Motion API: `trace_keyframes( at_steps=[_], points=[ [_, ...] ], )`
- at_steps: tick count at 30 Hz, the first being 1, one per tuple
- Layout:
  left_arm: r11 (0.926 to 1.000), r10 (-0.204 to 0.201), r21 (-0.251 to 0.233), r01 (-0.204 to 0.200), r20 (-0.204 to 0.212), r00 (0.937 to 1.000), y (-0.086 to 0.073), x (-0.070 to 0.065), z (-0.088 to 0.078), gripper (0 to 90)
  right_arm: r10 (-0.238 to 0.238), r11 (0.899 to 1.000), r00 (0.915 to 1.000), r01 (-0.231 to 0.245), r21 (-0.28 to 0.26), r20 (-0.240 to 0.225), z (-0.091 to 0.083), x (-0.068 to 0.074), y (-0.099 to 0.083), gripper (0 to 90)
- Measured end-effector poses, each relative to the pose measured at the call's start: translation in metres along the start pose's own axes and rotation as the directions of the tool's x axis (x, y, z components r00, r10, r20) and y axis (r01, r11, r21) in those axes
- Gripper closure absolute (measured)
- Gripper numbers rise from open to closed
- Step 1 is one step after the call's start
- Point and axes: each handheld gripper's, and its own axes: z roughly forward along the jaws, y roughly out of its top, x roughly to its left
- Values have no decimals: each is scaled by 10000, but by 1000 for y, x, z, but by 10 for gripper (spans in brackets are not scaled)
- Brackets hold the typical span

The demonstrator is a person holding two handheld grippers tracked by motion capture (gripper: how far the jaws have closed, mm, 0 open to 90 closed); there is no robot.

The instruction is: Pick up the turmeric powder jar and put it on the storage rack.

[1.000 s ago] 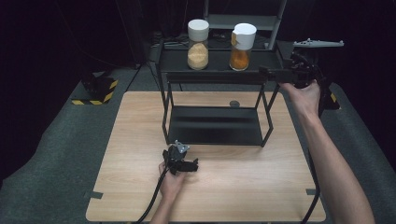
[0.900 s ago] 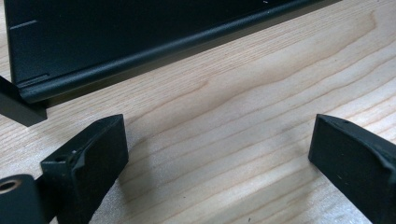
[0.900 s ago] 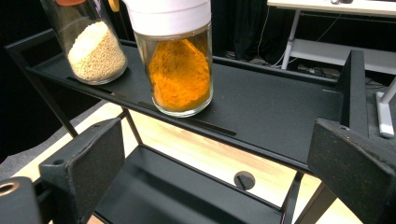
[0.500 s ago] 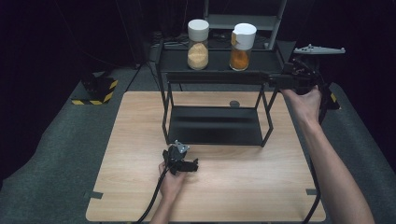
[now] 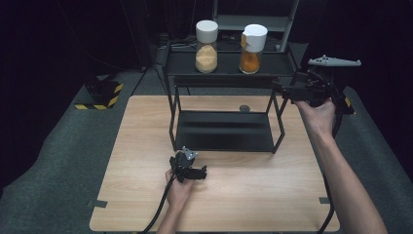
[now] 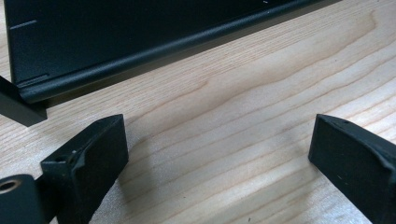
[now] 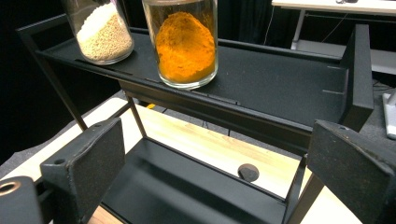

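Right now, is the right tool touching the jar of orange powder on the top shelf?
Apart. In the right gripper view the right tool has its jaws wide open, and the orange powder jar stands farther back on the top shelf, well beyond them.

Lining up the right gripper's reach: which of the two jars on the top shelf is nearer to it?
The glass jar of orange powder, white-lidded, right of the jar of pale beige grains.

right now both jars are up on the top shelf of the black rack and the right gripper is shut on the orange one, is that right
Not quite. Both jars stand on the top shelf of the black rack, but the right gripper is open and holds nothing. In the right gripper view its jaws stand wide apart, short of the orange jar, with the pale jar beside it.
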Motion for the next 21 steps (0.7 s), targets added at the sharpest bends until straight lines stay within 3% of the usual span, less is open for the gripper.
trace_keyframes(
  at_steps=[21],
  points=[
    [10000,-20,-6,20,3,10000,0,0,0,47,244,9993,9997,-245,282,29,2,-7,-20,47]
  ],
)
